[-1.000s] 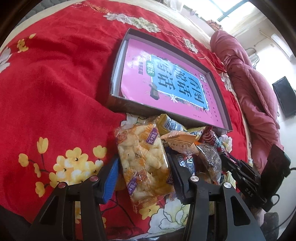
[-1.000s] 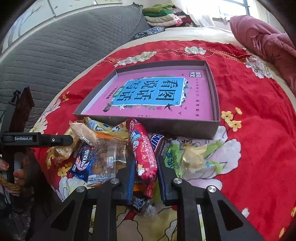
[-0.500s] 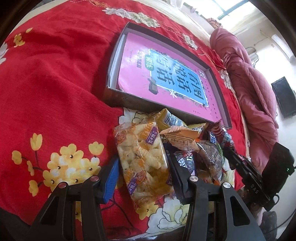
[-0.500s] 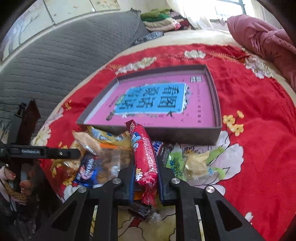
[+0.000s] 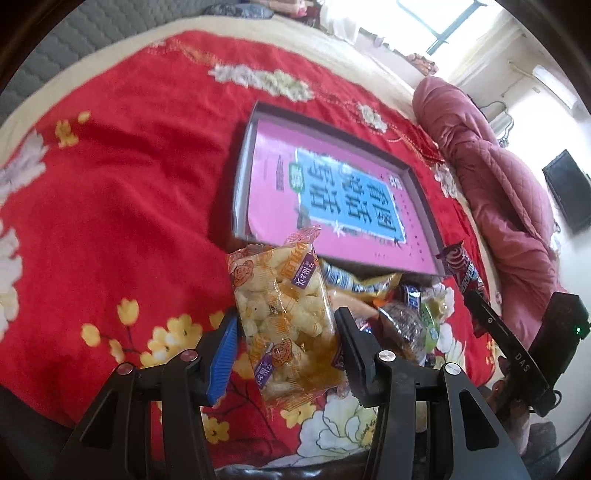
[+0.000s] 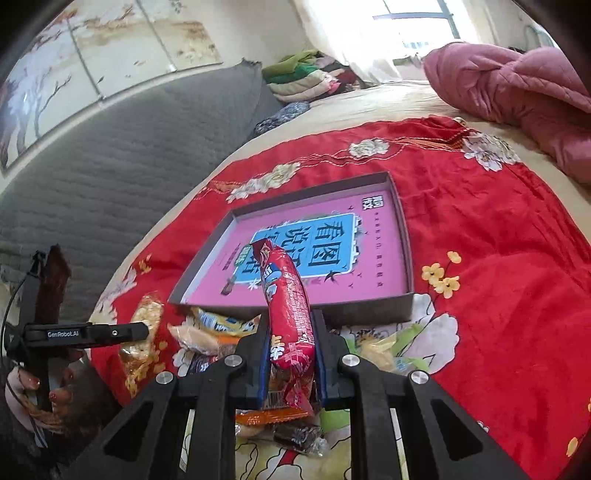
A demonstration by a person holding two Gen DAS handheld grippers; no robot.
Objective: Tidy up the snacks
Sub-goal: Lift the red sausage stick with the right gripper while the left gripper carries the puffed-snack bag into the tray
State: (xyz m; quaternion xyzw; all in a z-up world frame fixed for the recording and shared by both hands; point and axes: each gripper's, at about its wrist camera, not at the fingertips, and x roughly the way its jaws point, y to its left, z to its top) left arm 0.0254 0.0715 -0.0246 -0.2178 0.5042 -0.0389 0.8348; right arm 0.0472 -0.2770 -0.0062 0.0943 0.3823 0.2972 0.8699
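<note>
Bright daylight from the blown-out window (image 6: 417,22); fisheye edges bend, slightly blurred.

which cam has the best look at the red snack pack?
Right wrist: the red pack fills the centre, clamped in the right hand-held gripper, its whole length over the box. Left wrist shows only its striped upper part near the right edge, small and distorted.

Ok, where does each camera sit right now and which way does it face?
Left wrist: on the left gripper, facing along its fingers over the puffed snack bag toward the tray; the right gripper shows at right.
Right wrist: on the right gripper, facing past the red pack into the tray; the left gripper shows at left.
Shared: tray, snack pile, red cloth.
</note>
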